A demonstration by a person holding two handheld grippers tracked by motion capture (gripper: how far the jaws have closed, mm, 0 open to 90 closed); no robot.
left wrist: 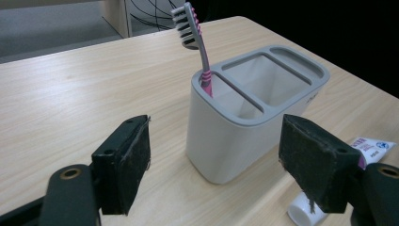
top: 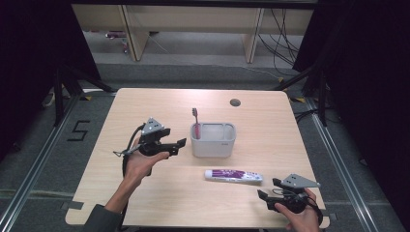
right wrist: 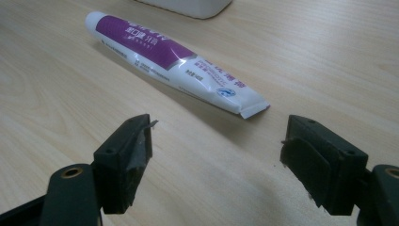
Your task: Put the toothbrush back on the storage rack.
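Observation:
A grey three-compartment holder point(top: 213, 145) stands mid-table, with a pink toothbrush point(top: 195, 121) upright in its left compartment, bristles up. A white and purple toothpaste tube point(top: 233, 175) lies flat in front of the holder. My left gripper point(top: 179, 146) is just left of the holder, open and empty. In the left gripper view its jaws frame the holder point(left wrist: 226, 141) and toothbrush point(left wrist: 197, 42), apart from both. My right gripper point(top: 269, 188) rests near the front right edge, open. In the right gripper view the tube point(right wrist: 169, 61) lies beyond its jaws point(right wrist: 219, 141), crimped end nearest.
A round cable hole point(top: 235, 102) sits near the table's far edge. Black stands and curtains flank the table on both sides. Bare wood stretches to the left of and behind the holder.

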